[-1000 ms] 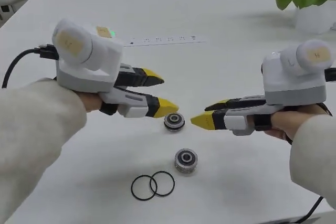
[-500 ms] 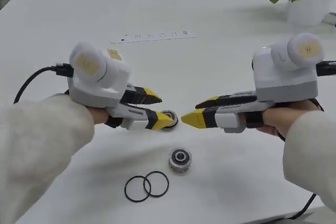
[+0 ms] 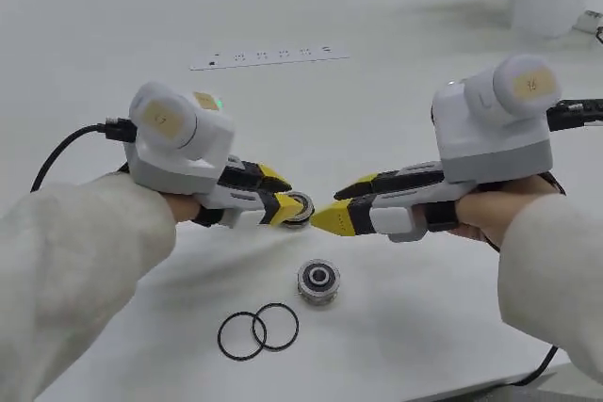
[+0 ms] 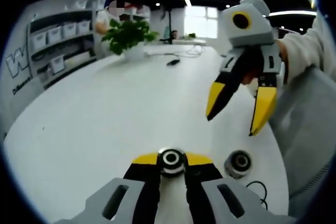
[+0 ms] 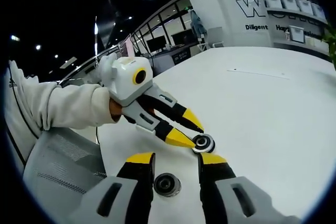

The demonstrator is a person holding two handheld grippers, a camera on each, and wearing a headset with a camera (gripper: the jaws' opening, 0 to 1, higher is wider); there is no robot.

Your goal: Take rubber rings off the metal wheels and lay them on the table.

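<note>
The left gripper [image 4: 172, 157] had its jaws pressed against both sides of a metal wheel [image 4: 171, 164]. Its own view showed the grip plainly, while the head view half hid it. The right gripper [image 3: 330, 206] was beside it with jaws apart. The head view showed the second wheel [image 3: 318, 281] and two rubber rings [image 3: 257, 330] lying overlapped on the table [image 3: 424, 101].
</note>
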